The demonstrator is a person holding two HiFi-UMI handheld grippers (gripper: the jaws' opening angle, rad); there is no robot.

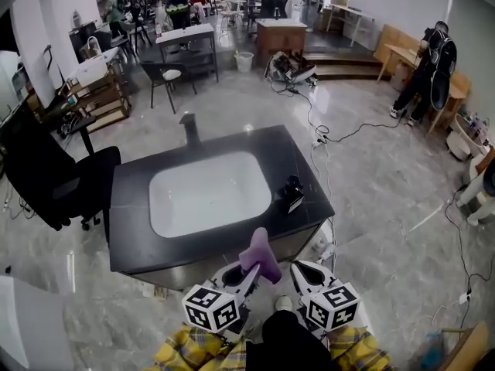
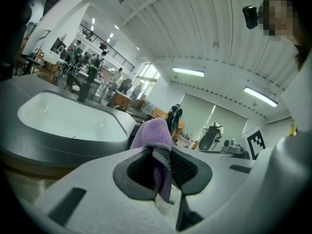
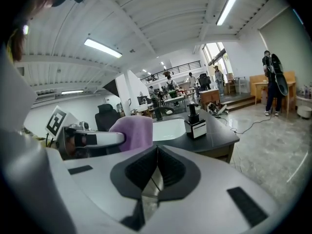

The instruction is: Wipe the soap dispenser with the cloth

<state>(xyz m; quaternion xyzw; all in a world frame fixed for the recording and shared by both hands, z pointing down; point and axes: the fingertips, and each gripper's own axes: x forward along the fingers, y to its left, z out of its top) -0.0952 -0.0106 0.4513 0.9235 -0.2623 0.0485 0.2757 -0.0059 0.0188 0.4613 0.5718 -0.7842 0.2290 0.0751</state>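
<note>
Left gripper [image 2: 163, 168]: jaws clamped on the purple cloth [image 2: 156, 134], which sticks up and forward out of them. Ahead-left of those jaws: white sink basin [image 2: 63, 118] set in the dark counter [image 1: 128, 242]. Right gripper [image 3: 156, 175]: jaws fully together, nothing between. Soap dispenser [image 3: 195, 123] stands upright on the counter, ahead and slightly right of the right jaws, well apart from both grippers. Cloth not touching it.
</note>
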